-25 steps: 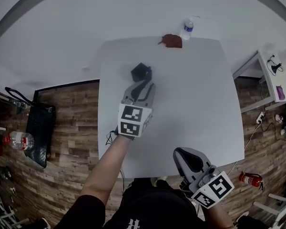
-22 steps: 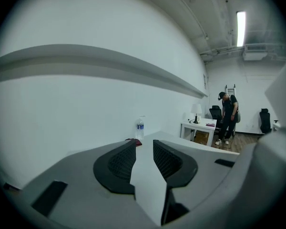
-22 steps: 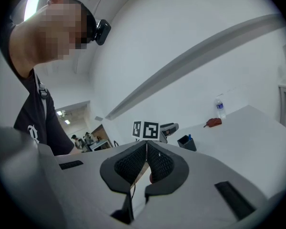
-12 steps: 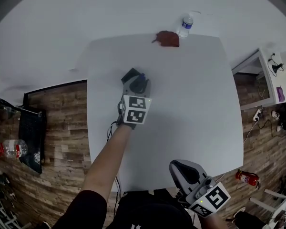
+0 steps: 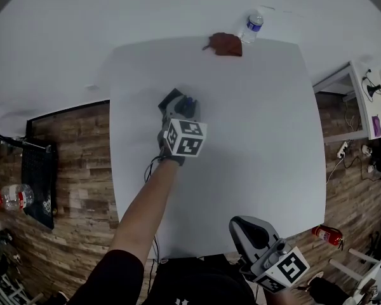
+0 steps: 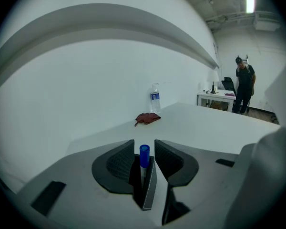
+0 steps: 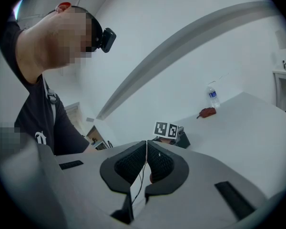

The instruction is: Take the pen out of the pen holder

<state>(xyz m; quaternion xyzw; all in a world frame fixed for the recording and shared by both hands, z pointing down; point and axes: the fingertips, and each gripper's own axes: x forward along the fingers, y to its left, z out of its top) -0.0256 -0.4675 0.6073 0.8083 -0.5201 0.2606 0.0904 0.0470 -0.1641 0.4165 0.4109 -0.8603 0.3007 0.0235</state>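
Since a second ago the left gripper (image 5: 181, 108) has slid up the frame: its marker cube (image 5: 187, 138) sat well below the pen holder (image 5: 172, 99) then, with the holder clear ahead of the jaws. Now the jaws reach over the holder, left of the head view's centre. The right gripper (image 5: 246, 224) has kept to the lower right corner, at the near edge of the white table (image 5: 260, 138).

In the head view, a blue bit of the pen (image 5: 190, 104) shows at the left gripper's tip, beside the dark holder. A water bottle (image 5: 253, 27) and a red cloth (image 5: 226, 44) sit near each other at the table's far edge, top centre of the frame.

In the left gripper view, the claw is spread and opening. The blue-capped pen stands upright in the gap at lower centre, still in the holder, which sits low between the jaws. A gap shows on each side of the cap, so neither pad presses on it. The bottle and cloth lie beyond, mid-frame, and a person (image 6: 243, 87) stands at the right edge.

In the right gripper view, the claw is pressed together at its tips, pinching nothing. Past it the left gripper's marker cube shows at centre, with the bottle and cloth to the right.
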